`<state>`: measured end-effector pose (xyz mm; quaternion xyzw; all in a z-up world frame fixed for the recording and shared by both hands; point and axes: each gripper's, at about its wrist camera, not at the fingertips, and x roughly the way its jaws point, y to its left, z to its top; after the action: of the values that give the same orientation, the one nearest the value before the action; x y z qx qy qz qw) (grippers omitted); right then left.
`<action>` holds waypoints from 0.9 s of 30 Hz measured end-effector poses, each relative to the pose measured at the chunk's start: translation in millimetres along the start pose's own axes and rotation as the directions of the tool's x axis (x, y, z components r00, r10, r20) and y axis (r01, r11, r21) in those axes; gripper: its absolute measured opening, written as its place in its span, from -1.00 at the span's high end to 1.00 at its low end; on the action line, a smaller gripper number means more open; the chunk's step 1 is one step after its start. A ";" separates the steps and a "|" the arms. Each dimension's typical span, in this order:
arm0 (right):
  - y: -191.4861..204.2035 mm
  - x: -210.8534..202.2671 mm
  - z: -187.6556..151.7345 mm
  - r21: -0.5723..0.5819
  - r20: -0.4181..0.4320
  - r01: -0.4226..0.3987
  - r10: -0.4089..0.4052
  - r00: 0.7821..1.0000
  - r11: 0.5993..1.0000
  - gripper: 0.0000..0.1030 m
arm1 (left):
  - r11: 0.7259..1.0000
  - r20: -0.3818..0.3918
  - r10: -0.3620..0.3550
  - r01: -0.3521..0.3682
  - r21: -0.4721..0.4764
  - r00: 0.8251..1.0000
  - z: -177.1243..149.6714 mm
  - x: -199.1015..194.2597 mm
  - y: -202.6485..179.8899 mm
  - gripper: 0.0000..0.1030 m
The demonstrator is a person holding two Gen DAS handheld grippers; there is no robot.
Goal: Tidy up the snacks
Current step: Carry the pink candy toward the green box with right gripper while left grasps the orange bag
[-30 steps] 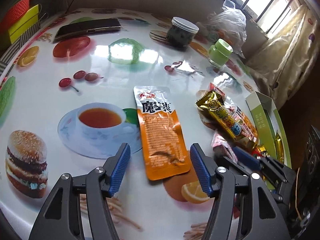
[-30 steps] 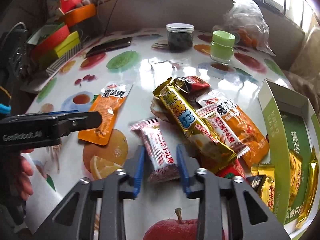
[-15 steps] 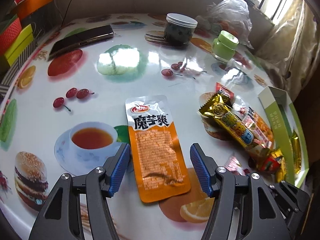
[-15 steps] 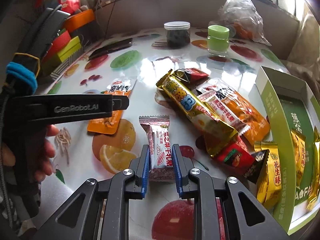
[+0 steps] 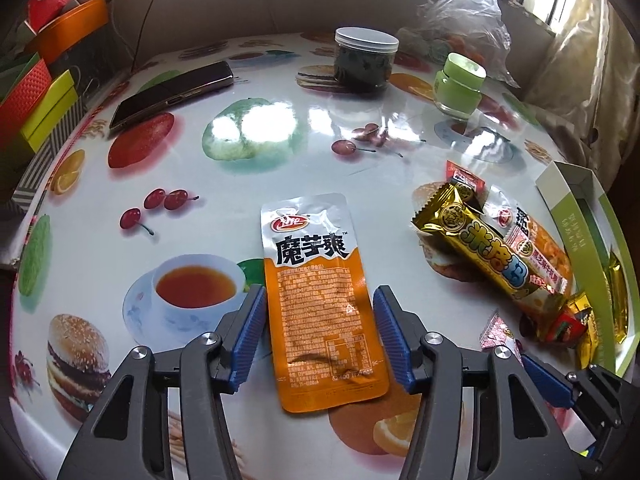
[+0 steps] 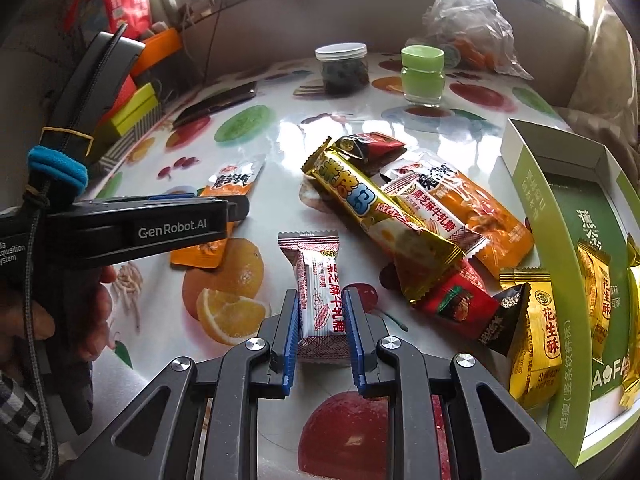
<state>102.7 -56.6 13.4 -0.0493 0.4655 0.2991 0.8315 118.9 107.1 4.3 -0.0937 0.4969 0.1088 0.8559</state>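
The right gripper (image 6: 322, 312) has its fingers (image 6: 291, 334) clamped on the near half of a red-and-white candy bar (image 6: 320, 292), one blue pad on each long side. The bar lies flat on the counter (image 6: 280, 128), its long axis running straight out between the fingers, with the crimped far end pointing away and a little left. Just right of the fingertips lies a heap of snacks: a gold-wrapped bar (image 6: 372, 216) slanting from far-left to near-right, over a white-and-red bar (image 6: 432, 208) and an orange packet (image 6: 492, 220), with a red packet (image 6: 456, 300) at its near end. Farther right sits an open green box (image 6: 568, 280) holding yellow packets.

The left gripper (image 5: 320, 332) has its fingers (image 5: 250, 330) spread wide, one on each side of an orange-and-silver pouch (image 5: 320, 296), apparently without touching it. The pouch lies flat, its long axis in line with the fingers, silver top pointing away and orange end nearest. Beyond the fingertips stand a dark jar (image 5: 366, 60) and a green jar (image 5: 460, 84); far left lies a phone (image 5: 172, 94).
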 end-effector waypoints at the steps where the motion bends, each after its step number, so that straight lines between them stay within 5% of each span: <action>1: 0.1 0.0 -0.1 -0.001 0.000 0.001 -0.001 1.000 1.000 0.59 | 1.000 0.000 -0.001 0.001 0.000 1.000 -0.4 -0.4 0.4 -0.08; 27: 2.1 -13.3 -3.4 -0.003 0.029 0.027 -0.027 0.999 1.000 0.61 | 0.999 0.028 -0.053 0.053 -0.010 0.998 -16.0 -23.0 -0.9 0.01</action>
<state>93.9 -62.1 22.6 -0.0526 0.4520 0.2894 0.8421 94.8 99.9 16.5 -0.1101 0.4817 0.0902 0.8647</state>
